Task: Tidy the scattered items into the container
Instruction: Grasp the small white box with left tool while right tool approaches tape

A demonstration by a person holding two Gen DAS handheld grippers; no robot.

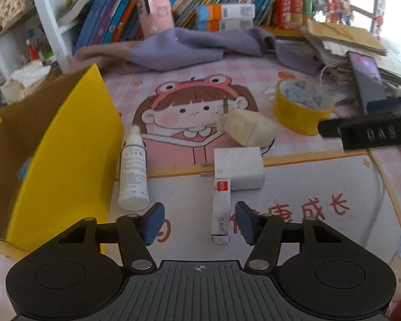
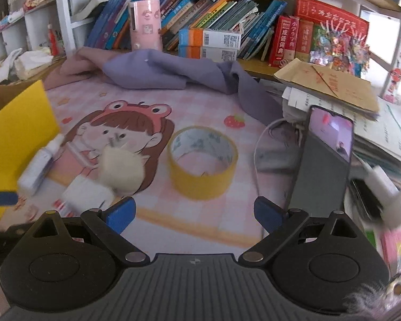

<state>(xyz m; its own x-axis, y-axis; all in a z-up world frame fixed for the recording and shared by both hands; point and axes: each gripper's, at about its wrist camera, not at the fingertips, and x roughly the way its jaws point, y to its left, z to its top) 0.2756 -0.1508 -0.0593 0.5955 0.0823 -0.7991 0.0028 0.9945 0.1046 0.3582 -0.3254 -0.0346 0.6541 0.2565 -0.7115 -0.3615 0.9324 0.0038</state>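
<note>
Two blue pads of left gripper (image 1: 199, 223) part-open, small white box (image 1: 221, 211) between, untouched; right gripper (image 2: 194, 212) wide, yellow tape roll (image 2: 202, 161) just ahead.

The pink cartoon mat (image 1: 294, 187) carries a yellow box (image 1: 64, 144), white bottle (image 1: 133, 171), small carton (image 1: 221, 211), white charger (image 1: 239, 167), cream plug (image 1: 244, 128), tape roll (image 1: 302, 107), and purple cloth (image 1: 184, 45).

One yellow box (image 1: 66, 139); one white bottle (image 1: 133, 171); one small carton (image 1: 221, 211); one white charger (image 1: 239, 167); one cream plug (image 1: 244, 128); one tape roll (image 2: 203, 161); one phone (image 2: 326, 160); two grippers, left gripper (image 1: 199, 223) and right gripper (image 2: 195, 214).
</note>
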